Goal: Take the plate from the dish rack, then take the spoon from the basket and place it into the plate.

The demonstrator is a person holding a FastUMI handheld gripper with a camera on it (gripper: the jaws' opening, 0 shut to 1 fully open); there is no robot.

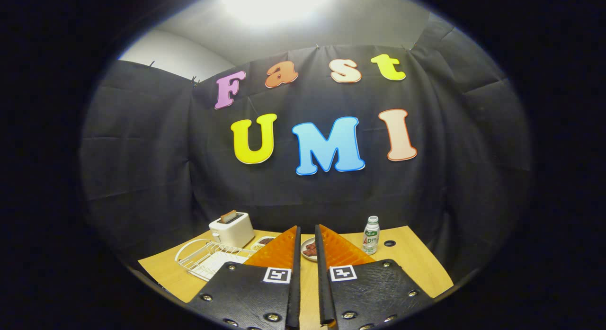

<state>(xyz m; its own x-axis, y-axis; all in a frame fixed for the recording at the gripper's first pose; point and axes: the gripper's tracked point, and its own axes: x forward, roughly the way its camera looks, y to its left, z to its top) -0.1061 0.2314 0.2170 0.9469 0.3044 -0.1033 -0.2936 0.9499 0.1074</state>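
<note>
Two fingers of the gripper (307,233) point forward over the wooden table (416,263), pitched up enough that the booth wall takes most of the gripper view. Fingers sit nearly parallel with a narrow gap, nothing between them, touching nothing.

Dish rack (206,256): white wire, at about 10 o'clock from the fingertips, near the left finger's outer side. A flat white piece lies in it, likely the plate (215,263), but I can't tell for sure. Basket and spoon: can't make them out.

Toaster (232,229), white, with a slice sticking out of the slot, stands just behind the rack at about 10 o'clock. A small dish with dark food (310,249) sits just ahead of the tips, seen through the gap. Another small tray (264,242) is partly hidden behind the left finger. Small bottle (371,235) stands upright at 2 o'clock, just beside the right finger's outer side.
</note>
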